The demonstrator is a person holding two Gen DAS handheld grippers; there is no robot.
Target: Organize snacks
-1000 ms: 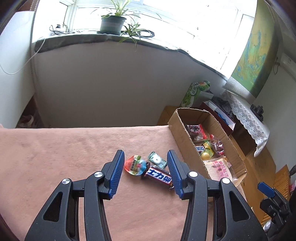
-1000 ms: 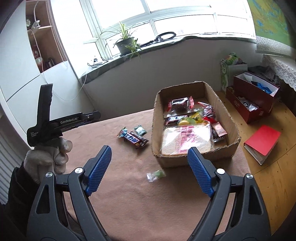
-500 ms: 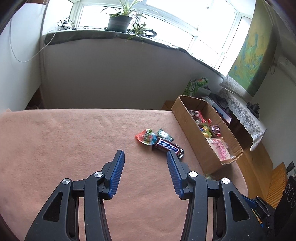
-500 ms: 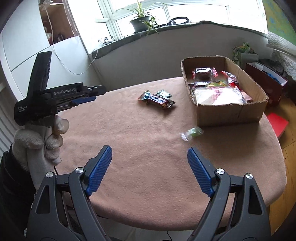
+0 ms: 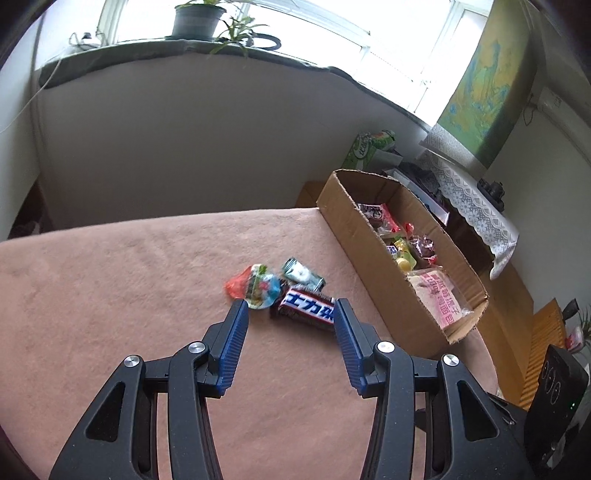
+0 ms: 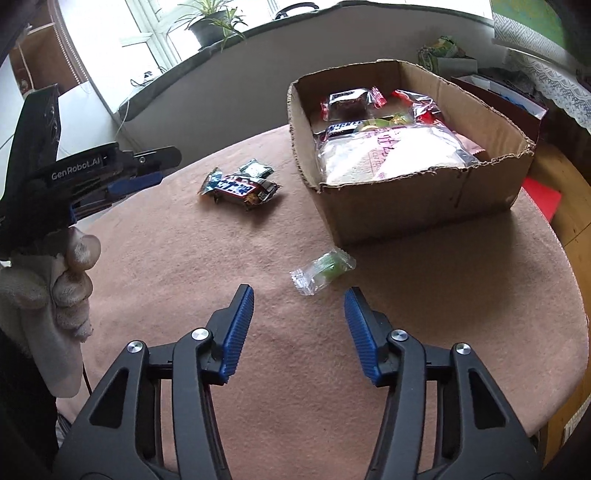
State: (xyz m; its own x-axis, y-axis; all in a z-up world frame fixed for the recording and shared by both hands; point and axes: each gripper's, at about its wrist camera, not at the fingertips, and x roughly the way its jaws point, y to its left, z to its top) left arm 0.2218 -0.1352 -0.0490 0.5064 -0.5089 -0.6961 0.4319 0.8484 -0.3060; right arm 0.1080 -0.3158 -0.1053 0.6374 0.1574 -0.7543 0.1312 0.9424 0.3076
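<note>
A Snickers bar (image 5: 306, 309), a round red-and-blue jelly cup (image 5: 256, 286) and a small green packet (image 5: 303, 275) lie together on the pink tablecloth (image 5: 110, 295). My left gripper (image 5: 290, 308) is open, its tips just short of the bar and cup. The same pile shows in the right wrist view (image 6: 240, 186). A clear-wrapped green candy (image 6: 323, 271) lies alone just ahead of my open, empty right gripper (image 6: 299, 295). The cardboard box (image 6: 424, 199) holds several snacks and a large white bag (image 6: 388, 155). The left gripper also shows at the left of the right wrist view (image 6: 147, 170).
The box (image 5: 373, 258) stands at the table's right edge. Beyond it are a red book (image 6: 541, 192), storage boxes (image 6: 509, 99) and a lace-covered shelf (image 5: 476, 206). A potted plant (image 5: 199, 18) sits on the windowsill. The round table edge (image 6: 576, 306) falls off at the right.
My left gripper has moved forward to the snack pile. My right gripper has moved forward and down toward the green candy, and its jaws have narrowed somewhat.
</note>
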